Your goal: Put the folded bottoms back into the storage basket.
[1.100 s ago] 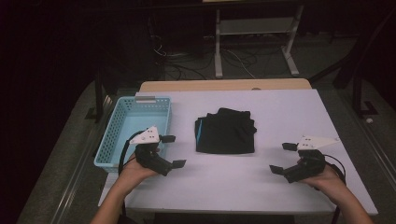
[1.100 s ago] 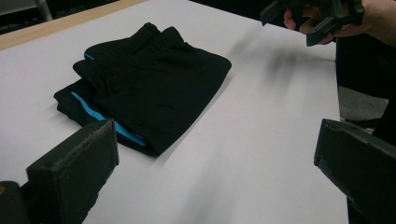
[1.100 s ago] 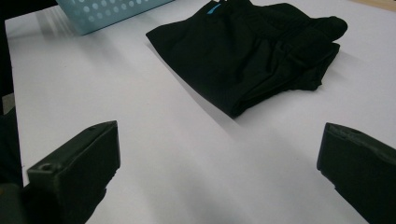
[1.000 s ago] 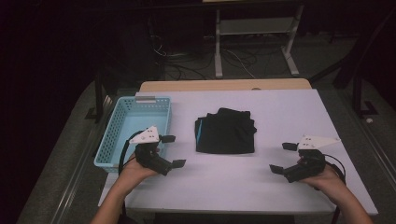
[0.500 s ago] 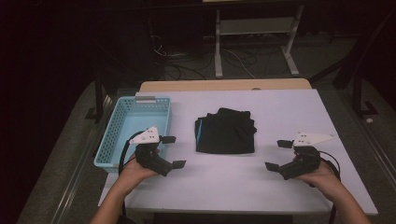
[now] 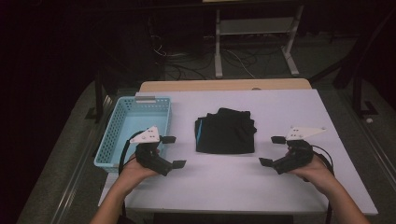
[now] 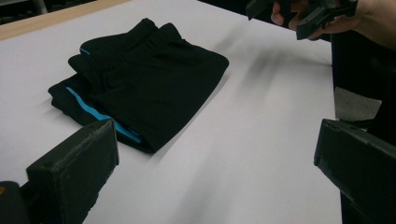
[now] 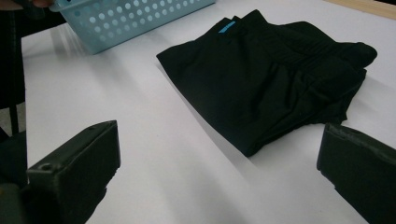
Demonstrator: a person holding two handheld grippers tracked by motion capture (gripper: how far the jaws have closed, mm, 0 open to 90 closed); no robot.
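Black folded shorts (image 6: pixel 225 132) lie at frame centre on the white table (image 6: pixel 280 186), flanked by the left gripper (image 6: pixel 173 152) and right gripper (image 6: pixel 269 150), jaws spread wide for a two-sided pickup beside the blue basket (image 6: pixel 116 135).

White table (image 6: pixel 280 186), bare across the front, with a pale wooden strip (image 6: pixel 224 85) along its far edge. Light blue perforated basket (image 6: pixel 114 135) sits at the table's left side, long axis running front to back, nothing visible inside. Beyond the table, dark floor with loose cables (image 6: pixel 187 65) and a white metal stand (image 6: pixel 254 32) on two legs.
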